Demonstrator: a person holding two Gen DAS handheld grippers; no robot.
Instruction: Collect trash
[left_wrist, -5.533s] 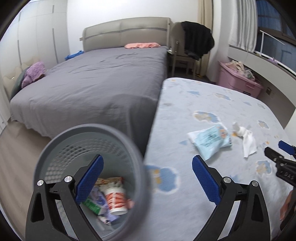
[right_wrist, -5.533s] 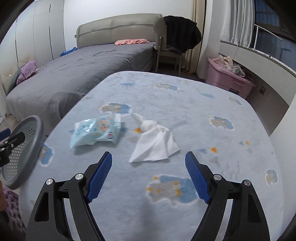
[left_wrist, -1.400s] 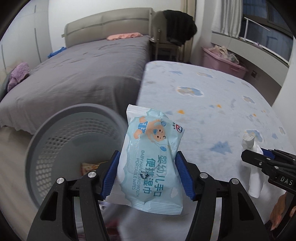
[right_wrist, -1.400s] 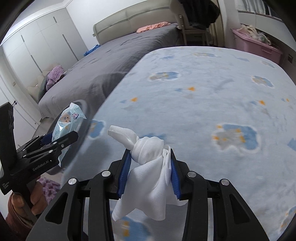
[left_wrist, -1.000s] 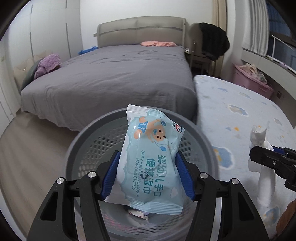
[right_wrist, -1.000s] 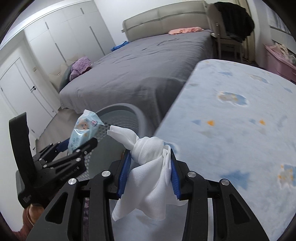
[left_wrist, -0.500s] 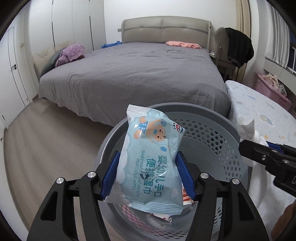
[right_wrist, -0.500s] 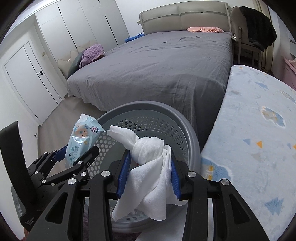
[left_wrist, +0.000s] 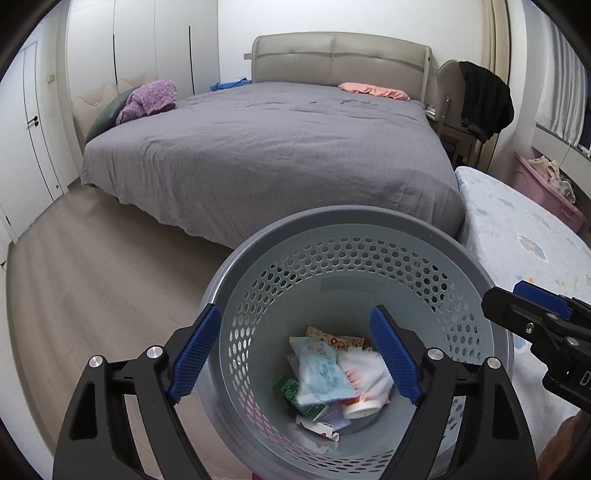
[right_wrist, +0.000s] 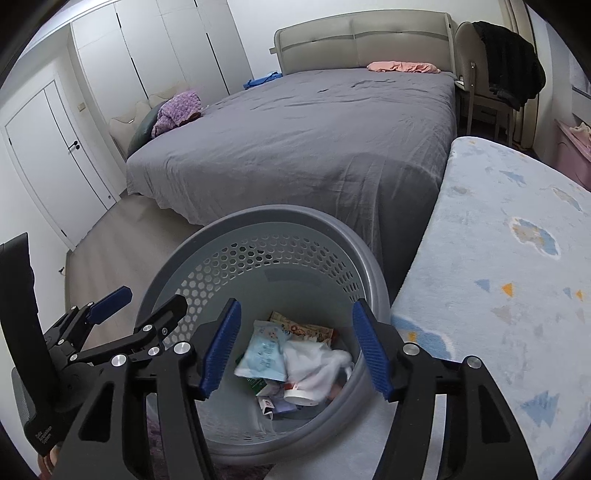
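Right wrist view gives us the left gripper (right_wrist: 144, 306) whole, from the side; left wrist view catches only the right gripper (left_wrist: 517, 299) tips at its right edge. We note both spread wide, empty, over the grey perforated bin (left_wrist: 354, 221). Wipes pack (left_wrist: 320, 373), pale blue with cartoon print, lies flat on the heap inside, touching the crumpled white cloth (left_wrist: 369, 374) on its right. Cloud-print mattress (right_wrist: 517, 295) right of bin, grey bed (left_wrist: 258, 147) beyond.

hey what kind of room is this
Almost certainly a home bedroom: a large bed with a grey cover and padded headboard, white built-in wardrobes, and a grey trash basket on the wood floor.
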